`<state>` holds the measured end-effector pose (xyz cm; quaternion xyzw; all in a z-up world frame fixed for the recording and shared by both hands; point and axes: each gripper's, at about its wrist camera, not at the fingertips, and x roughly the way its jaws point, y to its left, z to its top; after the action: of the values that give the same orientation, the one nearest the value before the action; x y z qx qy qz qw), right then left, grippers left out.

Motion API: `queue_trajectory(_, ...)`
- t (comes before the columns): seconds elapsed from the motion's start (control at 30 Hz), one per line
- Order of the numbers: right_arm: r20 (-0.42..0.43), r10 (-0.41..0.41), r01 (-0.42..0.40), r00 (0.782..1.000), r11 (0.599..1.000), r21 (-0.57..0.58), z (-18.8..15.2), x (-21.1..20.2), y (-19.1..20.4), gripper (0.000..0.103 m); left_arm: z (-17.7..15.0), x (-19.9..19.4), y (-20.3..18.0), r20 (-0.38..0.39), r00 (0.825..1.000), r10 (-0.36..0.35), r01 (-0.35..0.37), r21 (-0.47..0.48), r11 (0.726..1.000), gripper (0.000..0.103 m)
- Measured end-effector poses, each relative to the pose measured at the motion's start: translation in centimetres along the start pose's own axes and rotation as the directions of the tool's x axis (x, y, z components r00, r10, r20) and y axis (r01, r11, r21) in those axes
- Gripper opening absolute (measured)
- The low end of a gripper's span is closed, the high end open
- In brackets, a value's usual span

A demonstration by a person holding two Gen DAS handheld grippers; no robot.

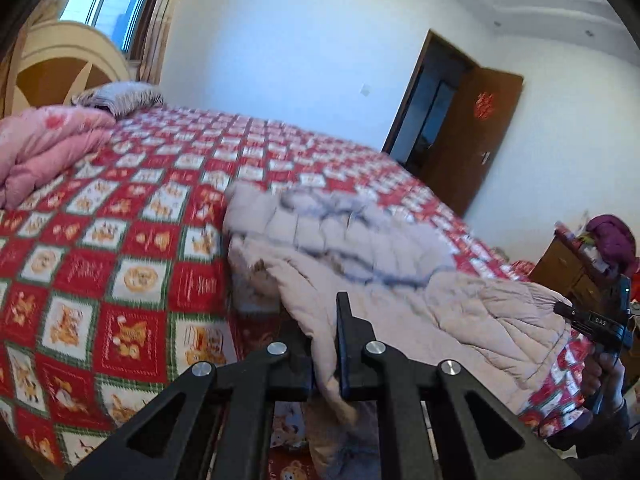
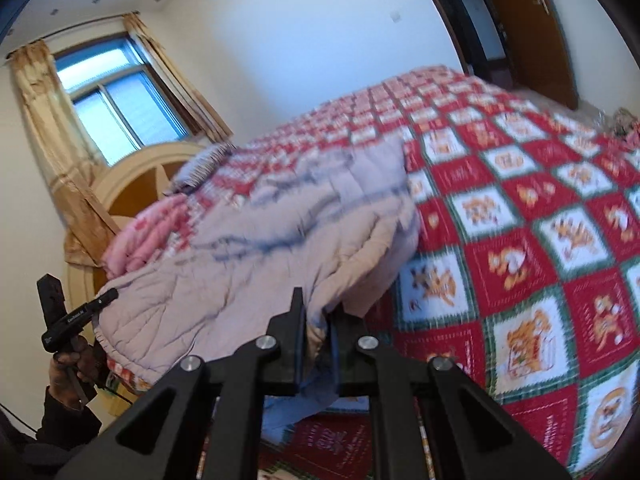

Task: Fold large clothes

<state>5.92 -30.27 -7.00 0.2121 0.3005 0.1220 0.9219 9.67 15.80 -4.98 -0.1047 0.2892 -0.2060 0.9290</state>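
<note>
Between the 2 fingers of the left gripper (image 1: 325,344) a fold of the pale quilted coat (image 1: 360,256) is pinched tight, the hem hanging down below the pads, and the right gripper (image 2: 318,334) is clamped the same way on another part of the coat's near edge, with a bluish strip of lining drooping under its fingers. Ahead of both pairs of fingers the coat stretches away across the bedspread (image 1: 132,216), a red, white and green checked cover with bear pictures; the part nearest the fingers is raised off the cover while the far end lies on it, blurred. Beyond and to the left of the left fingers the bedspread is bare up to a folded pink quilt (image 1: 44,152) and a grey fringed pillow (image 1: 120,96) by the headboard (image 1: 60,64). To the right of the right fingers the cover runs open all the way to its far edge, where the brown door (image 2: 524,28) stands. From the left view, the right gripper's handle and the hand holding it (image 1: 604,376) show at the far right, past the coat's right edge and near a wooden cabinet (image 1: 568,264); from the right view, the left hand (image 2: 76,364) shows at the far left, beside the coat's other edge.
</note>
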Motion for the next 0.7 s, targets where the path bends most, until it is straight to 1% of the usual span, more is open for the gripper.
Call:
queue_trajectory(0.03, 0.019, 0.011, -0.011, 1.000, 1.000, -0.002, 0.6, -0.5, 0.3, 0.013, 0.5, -0.2, 0.0, 0.013, 1.000, -0.005, 0.005, 0.002, 1.000, 0.008)
queue_trajectory(0.1, 0.048, 0.015, -0.014, 0.999, 1.000, -0.014, 1.6, -0.9, 0.8, 0.012, 1.9, 0.5, 0.0, 0.037, 0.999, -0.004, 0.002, 0.043, 0.999, 0.008)
queue_trajectory(0.13, 0.063, 0.009, -0.007, 0.998, 1.000, -0.026, 2.5, -0.6, 1.0, 0.012, 2.4, 1.0, 0.2, 0.047, 0.999, -0.002, -0.001, 0.055, 0.998, 0.008)
queue_trajectory(0.2, 0.086, 0.006, -0.004, 0.996, 1.000, -0.027, 4.6, 0.4, 1.1, 0.012, 4.6, 3.0, 0.8, 0.085, 0.996, 0.006, -0.012, 0.072, 0.997, 0.009)
queue_trajectory(0.3, 0.135, 0.006, -0.003, 0.991, 1.000, -0.026, 8.2, 2.2, 1.0, 0.012, 7.0, 5.1, 1.4, 0.144, 0.989, 0.016, -0.028, 0.079, 0.996, 0.013)
queue_trajectory(0.37, 0.159, 0.007, -0.003, 0.987, 1.000, -0.026, 11.0, 4.1, 1.3, 0.012, 9.2, 7.6, 2.1, 0.139, 0.990, 0.028, -0.035, 0.047, 0.998, 0.014)
queue_trajectory(0.47, 0.173, -0.014, 0.019, 0.985, 0.999, -0.032, 14.0, 7.0, 1.6, 0.012, 11.5, 11.4, 2.6, 0.121, 0.990, 0.068, -0.073, 0.035, 0.997, 0.015)
queue_trajectory(0.57, 0.179, -0.060, 0.067, 0.982, 0.997, -0.034, 16.5, 10.3, 1.4, 0.012, 13.3, 14.7, 3.5, 0.087, 0.991, 0.099, -0.101, 0.012, 0.995, 0.017)
queue_trajectory(0.63, 0.179, -0.100, 0.108, 0.979, 0.994, -0.037, 18.0, 12.6, 0.8, 0.012, 14.4, 16.4, 5.0, 0.087, 0.991, 0.102, -0.099, -0.037, 0.994, 0.020)
queue_trajectory(0.7, 0.167, -0.123, 0.126, 0.978, 0.992, -0.008, 19.3, 14.6, -0.4, 0.012, 15.1, 17.6, 6.2, 0.081, 0.992, 0.101, -0.095, -0.076, 0.993, 0.029)
